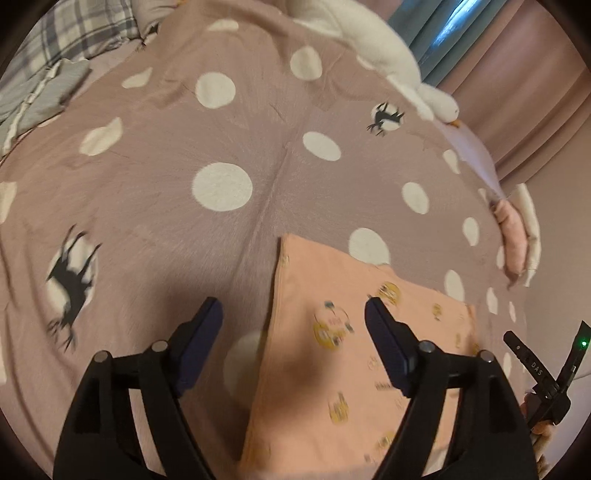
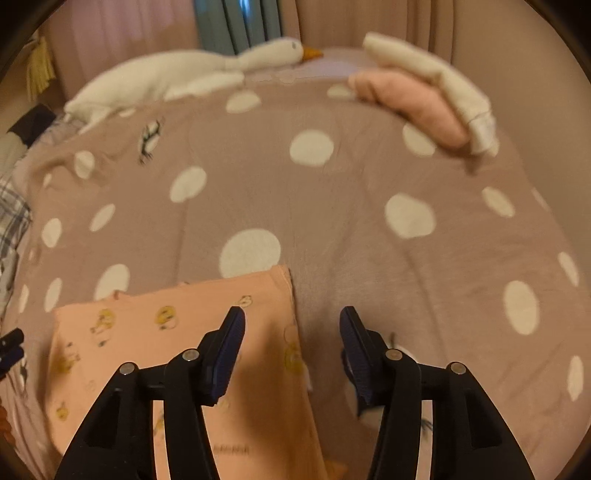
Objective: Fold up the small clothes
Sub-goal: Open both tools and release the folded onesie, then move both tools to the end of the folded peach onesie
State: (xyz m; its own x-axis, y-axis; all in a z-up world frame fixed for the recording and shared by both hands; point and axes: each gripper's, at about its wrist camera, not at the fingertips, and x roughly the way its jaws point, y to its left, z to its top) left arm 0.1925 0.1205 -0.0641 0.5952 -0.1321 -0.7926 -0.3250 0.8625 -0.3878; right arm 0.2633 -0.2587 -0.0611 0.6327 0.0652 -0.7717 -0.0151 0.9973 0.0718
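A small peach garment with yellow cartoon prints (image 1: 332, 369) lies flat and folded on the mauve polka-dot bedspread (image 1: 184, 147). My left gripper (image 1: 293, 314) is open and empty, hovering over the garment's left edge. In the right wrist view the same garment (image 2: 147, 332) lies at lower left, and my right gripper (image 2: 291, 321) is open and empty over its right edge. The right gripper's body also shows at the far right of the left wrist view (image 1: 546, 373).
A folded pink and a folded cream garment (image 2: 424, 99) are stacked near the bed's far right corner. A white goose plush (image 2: 177, 74) lies along the far edge by the curtains. Plaid bedding (image 1: 74, 33) sits at far left.
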